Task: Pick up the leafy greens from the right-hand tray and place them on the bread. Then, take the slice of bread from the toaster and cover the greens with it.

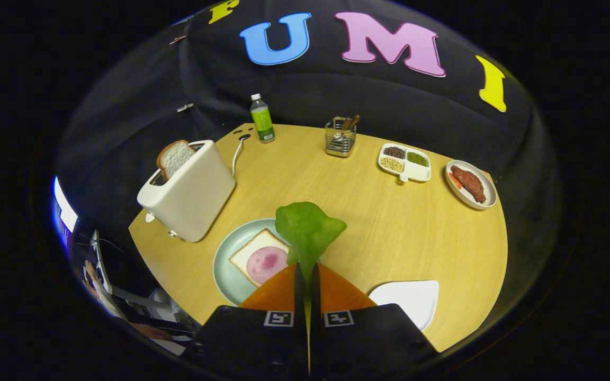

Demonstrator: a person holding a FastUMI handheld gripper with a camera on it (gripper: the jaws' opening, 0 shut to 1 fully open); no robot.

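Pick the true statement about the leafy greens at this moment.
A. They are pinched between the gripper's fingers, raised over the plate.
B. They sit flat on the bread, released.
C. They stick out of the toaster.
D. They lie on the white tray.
A: the leafy greens stand up from the gripper, whose fingers are closed on the stem, just ahead of the bread with its pink slice on the pale green plate; the white tray holds nothing.

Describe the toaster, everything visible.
The toaster is a cream, smooth, boxy body with rounded corners, standing on the wooden table, beyond the plate, away from the gripper, which is shut on the greens. A bread slice sticks up from its slot. A white cord trails behind it.
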